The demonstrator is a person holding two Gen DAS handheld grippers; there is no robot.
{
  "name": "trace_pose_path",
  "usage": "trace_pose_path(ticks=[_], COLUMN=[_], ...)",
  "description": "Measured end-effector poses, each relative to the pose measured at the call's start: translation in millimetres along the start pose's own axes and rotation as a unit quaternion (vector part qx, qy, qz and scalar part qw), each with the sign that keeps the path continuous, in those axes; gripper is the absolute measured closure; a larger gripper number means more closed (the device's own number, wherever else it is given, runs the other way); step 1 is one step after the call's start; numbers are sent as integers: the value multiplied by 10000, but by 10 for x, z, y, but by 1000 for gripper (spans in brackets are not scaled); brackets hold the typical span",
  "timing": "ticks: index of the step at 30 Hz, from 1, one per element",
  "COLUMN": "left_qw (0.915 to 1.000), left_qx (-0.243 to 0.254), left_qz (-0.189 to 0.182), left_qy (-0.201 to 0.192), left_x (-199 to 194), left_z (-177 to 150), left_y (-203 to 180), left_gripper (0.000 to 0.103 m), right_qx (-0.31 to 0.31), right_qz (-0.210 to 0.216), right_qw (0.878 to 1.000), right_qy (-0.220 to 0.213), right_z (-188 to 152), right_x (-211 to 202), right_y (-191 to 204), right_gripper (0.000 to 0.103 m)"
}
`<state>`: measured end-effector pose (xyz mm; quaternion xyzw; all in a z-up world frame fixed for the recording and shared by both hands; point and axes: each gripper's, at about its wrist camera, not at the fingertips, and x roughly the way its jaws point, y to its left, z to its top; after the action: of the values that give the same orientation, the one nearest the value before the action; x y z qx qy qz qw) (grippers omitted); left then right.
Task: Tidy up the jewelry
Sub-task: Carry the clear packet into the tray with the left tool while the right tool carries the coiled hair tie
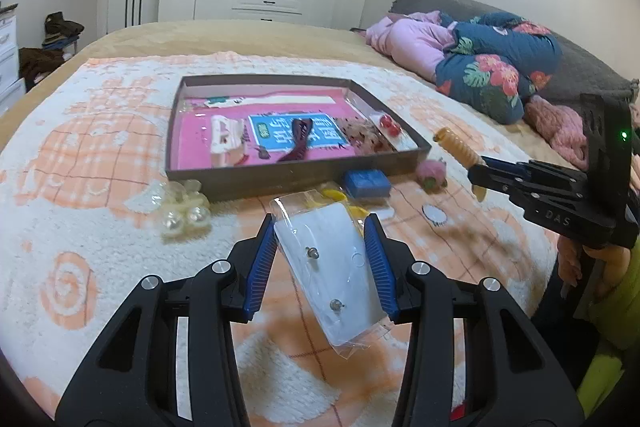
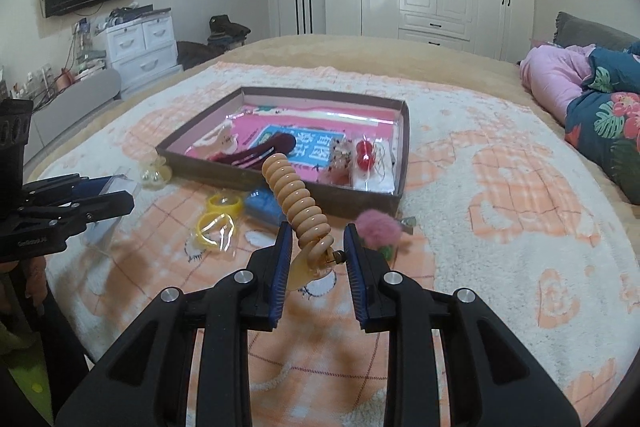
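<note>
Blue-padded left gripper (image 1: pixel 325 259) pinches an earring card (image 1: pixel 336 267) — right gripper (image 2: pixel 316 255) clamps a coil clip (image 2: pixel 298 201), both aloft.

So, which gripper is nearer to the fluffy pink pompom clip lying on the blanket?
Right. The right gripper holds a beige spiral coil beside the fluffy pink pompom clip; the left gripper is farther left.

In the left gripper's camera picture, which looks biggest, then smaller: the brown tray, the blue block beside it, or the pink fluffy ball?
1. Brown tray, by far the largest.
2. Blue block and pink fluffy ball: these look nearly alike. The block seems slightly wider, but the difference is too small to rank them.
</note>
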<state>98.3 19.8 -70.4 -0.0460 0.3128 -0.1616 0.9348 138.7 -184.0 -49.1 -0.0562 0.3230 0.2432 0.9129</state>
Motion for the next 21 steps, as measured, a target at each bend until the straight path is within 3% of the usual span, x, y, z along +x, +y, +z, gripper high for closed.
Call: trace_pose_path(ticks=[21], left_qw=[9982], left_qx=[-189], left_qz=[213], left_qy=[-535], left_x=[-153], left_z=[374], left_y=[251], left_gripper=[67], right_qx=[-99], right_qz=[72], right_qw=[9993], right_qy=[-348], right_z=[333], right_x=[-16], right_y=[146], right_gripper=[78])
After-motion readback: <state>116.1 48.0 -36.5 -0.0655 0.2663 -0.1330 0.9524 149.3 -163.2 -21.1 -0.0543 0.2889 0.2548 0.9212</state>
